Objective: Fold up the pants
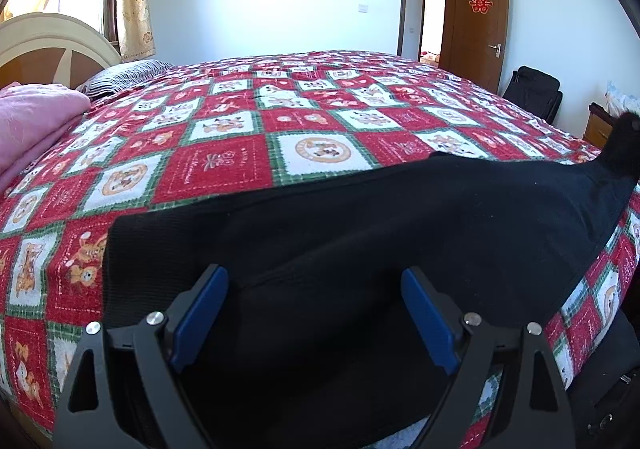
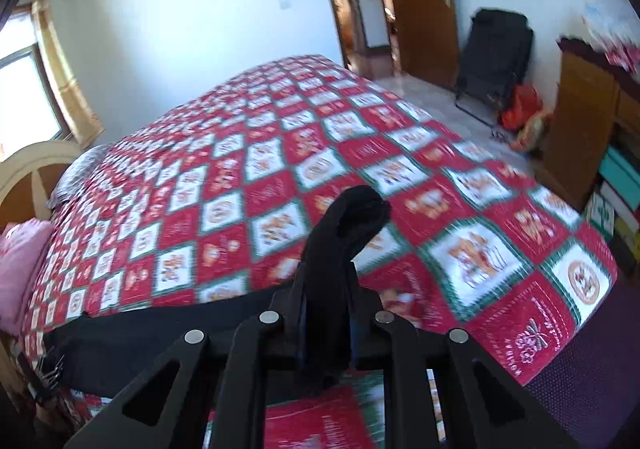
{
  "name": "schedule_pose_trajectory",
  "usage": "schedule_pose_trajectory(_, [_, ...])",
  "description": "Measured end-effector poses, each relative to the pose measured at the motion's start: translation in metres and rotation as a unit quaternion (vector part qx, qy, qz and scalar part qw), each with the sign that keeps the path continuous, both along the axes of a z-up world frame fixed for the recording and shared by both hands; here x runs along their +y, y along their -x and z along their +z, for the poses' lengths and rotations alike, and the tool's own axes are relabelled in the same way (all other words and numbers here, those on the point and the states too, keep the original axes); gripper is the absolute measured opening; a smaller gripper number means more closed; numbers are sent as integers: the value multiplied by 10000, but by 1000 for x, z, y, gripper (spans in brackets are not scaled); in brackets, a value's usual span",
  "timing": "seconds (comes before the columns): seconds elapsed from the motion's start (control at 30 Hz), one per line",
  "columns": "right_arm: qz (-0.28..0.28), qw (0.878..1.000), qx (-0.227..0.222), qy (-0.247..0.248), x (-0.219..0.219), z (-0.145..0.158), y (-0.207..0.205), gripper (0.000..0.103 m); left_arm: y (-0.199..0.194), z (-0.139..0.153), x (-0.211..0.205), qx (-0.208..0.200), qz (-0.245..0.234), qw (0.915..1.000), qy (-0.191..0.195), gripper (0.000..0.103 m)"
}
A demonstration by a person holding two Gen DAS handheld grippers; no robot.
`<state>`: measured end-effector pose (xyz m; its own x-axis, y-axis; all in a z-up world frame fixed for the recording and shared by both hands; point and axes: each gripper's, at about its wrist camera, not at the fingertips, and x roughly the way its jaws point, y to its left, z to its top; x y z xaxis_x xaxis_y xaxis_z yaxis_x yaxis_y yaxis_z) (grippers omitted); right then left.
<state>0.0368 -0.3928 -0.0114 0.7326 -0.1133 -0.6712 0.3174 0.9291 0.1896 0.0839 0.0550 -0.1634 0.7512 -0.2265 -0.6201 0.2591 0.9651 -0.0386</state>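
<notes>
So the black pants [image 1: 360, 233] are stretched out lengthwise along the near edge of the bed, on top of that red, white and green patchwork quilt [image 1: 224, 165], with their near side hanging a bit over the edge. The left gripper [image 1: 314, 289] sits low over the pants close to their left end, its blue-padded fingers [image 1: 202, 313] spread wide apart with the dark fabric lying between and under them, so it's not pinching anything as far as I can see. The right gripper [image 2: 326, 329] is clamped tight on the other end of the pants, and a bunch of black cloth [image 2: 352, 217] pokes up past its fingertips, lifted off the quilt. From the left wrist view you can see that raised end sticking up at the right edge of the bed, with the fabric sloping down from it to where it lies flat. A pink folded blanket [image 1: 36, 117] is over at the head end of the bed by the wooden headboard [image 1: 48, 49], and there's a striped pillow [image 1: 120, 79] just past it. Across the room the brown door [image 1: 478, 21] stands open, with a black folding chair [image 2: 496, 61] near it. The right wrist view is pretty motion-blurred.
</notes>
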Motion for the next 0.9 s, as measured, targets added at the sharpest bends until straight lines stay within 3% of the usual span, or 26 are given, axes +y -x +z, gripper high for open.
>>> schedule_pose_trajectory(0.2, [630,9975,-188,252,79,26,-16,15,1,0,0,-3,-45,10000,39,91])
schedule_pose_trajectory(0.43, [1406,9891,-46,443,174,12,-45,15,4,0,1,-23,-118,9999,84,91])
schedule_pose_trajectory(0.6, [2025,9768,286,634,244,-27,-62,15,6,7,6,-19,-100,9993,360,91])
schedule_pose_trajectory(0.77, [2516,9598,814,943,298,-91,-77,15,14,24,1,-310,-16,9984,462,91])
schedule_pose_trajectory(0.83, [2822,9474,1139,991,312,-116,-80,16,17,31,-6,-356,-95,9980,522,91])
schedule_pose_trajectory(0.87, [2920,9429,1268,976,316,-126,-80,18,17,33,-9,-361,-143,9978,546,91])
schedule_pose_trajectory(0.9, [3024,9398,1302,918,316,-129,-77,27,18,37,-15,-363,-236,9974,575,91])
